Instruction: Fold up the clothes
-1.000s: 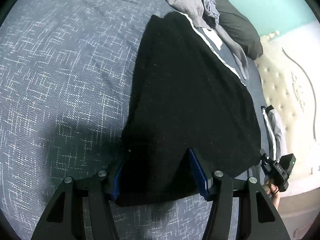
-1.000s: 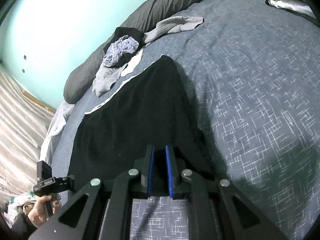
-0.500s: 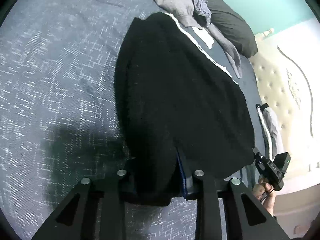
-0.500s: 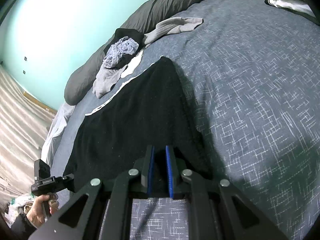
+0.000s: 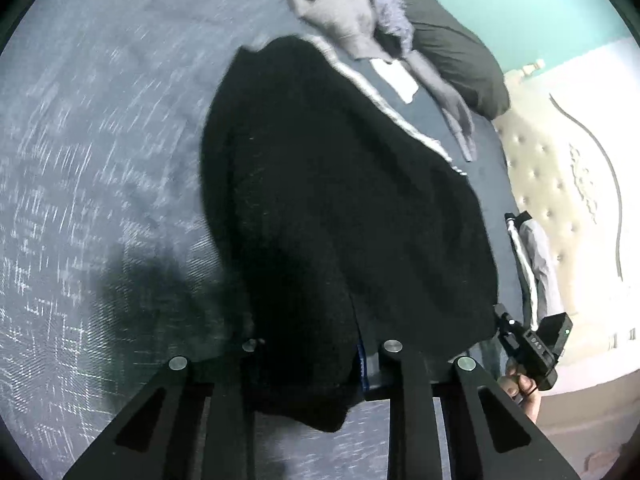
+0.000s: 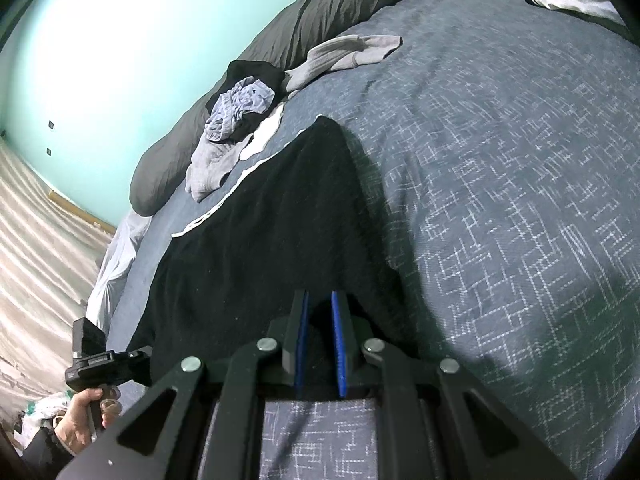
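Observation:
A black garment (image 5: 340, 200) with a white-trimmed far edge lies spread on the grey-blue patterned bed cover (image 5: 80, 200). My left gripper (image 5: 308, 344) holds its near corner. Its jaws are closing, and bunched black cloth fills the gap and drapes over the left finger. In the right wrist view, my right gripper (image 6: 319, 308) is shut on the other near corner of the garment (image 6: 260, 248), with cloth between the blue pads (image 6: 338, 344). Each gripper appears in the other's view, held by a hand: the right (image 5: 532, 344), the left (image 6: 100, 360).
A heap of grey clothes (image 6: 232, 132) lies beyond the garment against a dark grey pillow (image 6: 320, 8). A folded grey item with white stripes (image 5: 532, 252) rests by the tufted headboard (image 5: 560, 184). Wide bed cover (image 6: 520, 200) stretches away from the headboard.
My left jaws came together on the garment's near corner and rose a little, so the cloth bunched and its left edge drew inward. The right gripper kept still.

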The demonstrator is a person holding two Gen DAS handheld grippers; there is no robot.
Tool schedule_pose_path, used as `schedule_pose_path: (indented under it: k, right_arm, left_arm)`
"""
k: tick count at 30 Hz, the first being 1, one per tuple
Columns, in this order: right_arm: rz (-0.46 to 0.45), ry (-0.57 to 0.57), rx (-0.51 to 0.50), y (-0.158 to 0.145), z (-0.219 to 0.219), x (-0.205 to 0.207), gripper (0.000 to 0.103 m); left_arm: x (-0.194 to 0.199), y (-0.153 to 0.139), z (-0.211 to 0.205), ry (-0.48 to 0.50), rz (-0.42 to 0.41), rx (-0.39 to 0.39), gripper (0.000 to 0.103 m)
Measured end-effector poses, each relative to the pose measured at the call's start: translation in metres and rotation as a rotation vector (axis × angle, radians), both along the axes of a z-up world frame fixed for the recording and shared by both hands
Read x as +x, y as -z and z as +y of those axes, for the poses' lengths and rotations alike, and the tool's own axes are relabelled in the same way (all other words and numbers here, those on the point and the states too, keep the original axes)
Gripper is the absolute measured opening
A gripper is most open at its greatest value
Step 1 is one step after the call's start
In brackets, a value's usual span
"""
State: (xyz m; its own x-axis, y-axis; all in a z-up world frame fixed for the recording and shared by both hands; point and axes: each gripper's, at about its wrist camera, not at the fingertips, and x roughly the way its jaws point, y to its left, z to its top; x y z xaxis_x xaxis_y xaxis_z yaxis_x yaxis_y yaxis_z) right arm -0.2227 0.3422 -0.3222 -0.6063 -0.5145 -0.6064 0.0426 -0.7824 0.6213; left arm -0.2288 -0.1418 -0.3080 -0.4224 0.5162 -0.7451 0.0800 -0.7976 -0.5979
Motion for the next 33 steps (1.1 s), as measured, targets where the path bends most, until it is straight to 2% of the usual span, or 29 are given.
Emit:
schedule_pose_path:
  k: [5, 8, 12, 16, 21, 24, 26, 28, 30, 33]
  right_arm:
    - [0.0, 0.006, -0.01, 0.0, 0.003, 0.0, 0.011]
    - [-0.002, 0.016, -0.026, -0.001, 0.006, -0.001, 0.011]
    - [0.002, 0.031, -0.041, -0.002, 0.014, -0.001, 0.011]
    - [-0.002, 0.055, -0.059, -0.001, 0.025, -0.001, 0.011]
    - [-0.001, 0.064, -0.076, -0.002, 0.033, -0.002, 0.011]
    - [0.0, 0.067, -0.086, -0.002, 0.038, -0.004, 0.011]
    - [-0.001, 0.074, -0.096, -0.002, 0.042, -0.005, 0.011]
    - [-0.003, 0.079, -0.105, -0.001, 0.045, -0.006, 0.011]
    - [-0.008, 0.077, -0.114, 0.0, 0.045, -0.007, 0.011]
    - [-0.007, 0.063, -0.125, 0.0, 0.041, -0.008, 0.013]
  left_arm:
    - [-0.009, -0.043, 0.032, 0.045, 0.087, 0.01, 0.024]
    - [-0.016, -0.074, 0.062, 0.111, 0.147, 0.01, 0.024]
    - [-0.034, -0.099, 0.126, 0.226, 0.196, 0.014, 0.024]
    - [-0.044, -0.096, 0.197, 0.33, 0.2, 0.007, 0.024]
    - [-0.057, -0.047, 0.263, 0.392, 0.115, -0.021, 0.026]
    - [-0.049, -0.033, 0.275, 0.413, 0.103, -0.058, 0.026]
    - [-0.045, -0.034, 0.274, 0.41, 0.11, -0.064, 0.029]
    - [-0.043, -0.044, 0.265, 0.386, 0.127, -0.042, 0.034]
    - [-0.04, -0.06, 0.256, 0.371, 0.154, -0.035, 0.044]
    - [-0.033, -0.082, 0.239, 0.352, 0.194, -0.001, 0.05]
